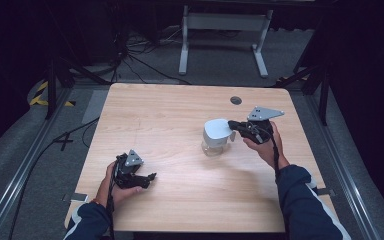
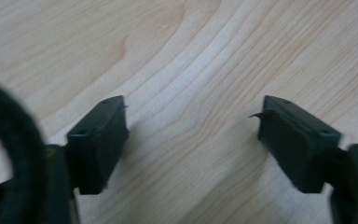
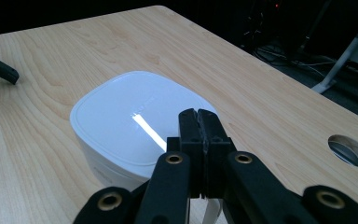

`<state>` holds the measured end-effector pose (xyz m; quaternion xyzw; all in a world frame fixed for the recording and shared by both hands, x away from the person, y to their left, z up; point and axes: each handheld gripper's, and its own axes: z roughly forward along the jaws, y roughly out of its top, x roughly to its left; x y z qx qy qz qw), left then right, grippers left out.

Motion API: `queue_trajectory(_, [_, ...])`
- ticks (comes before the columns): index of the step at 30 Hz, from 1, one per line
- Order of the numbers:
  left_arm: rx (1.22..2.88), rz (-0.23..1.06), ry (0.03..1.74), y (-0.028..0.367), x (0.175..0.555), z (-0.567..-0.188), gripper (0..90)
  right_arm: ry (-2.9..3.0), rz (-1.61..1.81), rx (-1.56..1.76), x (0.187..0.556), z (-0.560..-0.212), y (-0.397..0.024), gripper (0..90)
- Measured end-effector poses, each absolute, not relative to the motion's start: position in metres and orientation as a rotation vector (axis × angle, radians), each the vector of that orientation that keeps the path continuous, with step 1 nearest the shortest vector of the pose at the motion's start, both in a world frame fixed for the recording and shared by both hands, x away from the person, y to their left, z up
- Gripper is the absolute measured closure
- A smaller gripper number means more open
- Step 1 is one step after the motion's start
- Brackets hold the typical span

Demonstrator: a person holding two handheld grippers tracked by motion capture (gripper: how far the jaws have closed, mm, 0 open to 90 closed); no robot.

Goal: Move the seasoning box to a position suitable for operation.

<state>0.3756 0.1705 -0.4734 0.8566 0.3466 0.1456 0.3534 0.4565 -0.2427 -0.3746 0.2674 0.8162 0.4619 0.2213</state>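
Observation:
A small clear container (image 1: 212,148) stands right of the middle of the wooden table (image 1: 180,200), with a white, rounded-square lid (image 1: 216,129) on top that looks slightly tilted. My right gripper (image 1: 233,126) reaches the lid from the right. In the right gripper view its jaws are pressed together at the lid's (image 3: 130,116) near edge, and a thin white strip shows under them, so they seem to pinch the lid's rim. My left gripper (image 1: 150,178) rests low at the front left, and its jaws stand wide open over bare wood (image 2: 191,126).
A round cable hole (image 1: 236,100) sits in the table near the far edge, behind the container. Beyond the table stand a white desk frame (image 1: 225,22) and loose cables (image 1: 130,55) on the grey floor. The left gripper's jaw tip (image 3: 0,69) shows far off.

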Motion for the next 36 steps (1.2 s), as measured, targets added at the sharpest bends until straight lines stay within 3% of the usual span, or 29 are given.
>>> queue_trajectory(4, [2.163, 0.382, 0.867, 0.165, 0.38, -0.464, 35.5, 2.252, 1.281, 0.746, 0.457, -0.375, -0.242, 90.0])
queue_trajectory(5, [2.125, 0.382, 0.849, 0.163, 0.382, -0.456, 42.7, 2.248, 1.276, 0.747, 0.458, -0.375, -0.242, 90.0])
queue_trajectory(12, [2.074, 0.389, 0.745, 0.139, 0.396, -0.43, 63.9, 2.242, 1.272, 0.747, 0.458, -0.375, -0.238, 90.0])
queue_trajectory(21, [2.042, 0.379, 0.617, 0.089, 0.411, -0.407, 72.4, 2.23, 1.256, 0.767, 0.46, -0.375, -0.239, 90.0])
queue_trajectory(29, [2.025, 0.363, 0.579, 0.065, 0.42, -0.396, 76.8, 2.222, 1.274, 0.777, 0.461, -0.376, -0.24, 90.0])
queue_trajectory(36, [2.03, 0.4, 0.55, 0.054, 0.428, -0.391, 86.8, 2.211, 1.269, 0.787, 0.461, -0.376, -0.24, 90.0])
